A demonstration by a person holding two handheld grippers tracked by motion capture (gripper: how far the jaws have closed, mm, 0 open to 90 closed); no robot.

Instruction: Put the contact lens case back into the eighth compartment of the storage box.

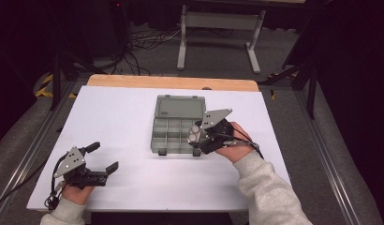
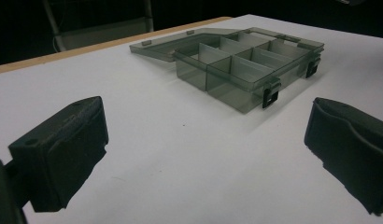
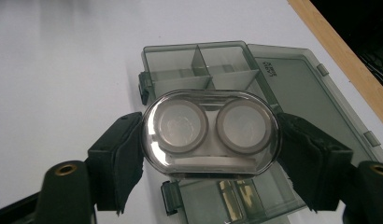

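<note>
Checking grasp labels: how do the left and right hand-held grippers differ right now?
The left hand-held gripper has its jaws wide open with nothing between them; the right hand-held gripper is shut on a clear two-well contact lens case. The left sits over the bare white table; the right is over the open compartment box. Both have black jaws.

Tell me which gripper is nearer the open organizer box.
Right. The right gripper hovers over the organizer box, clamping a clear lens case; the left gripper sits apart on the table's near-left area, open.
</note>
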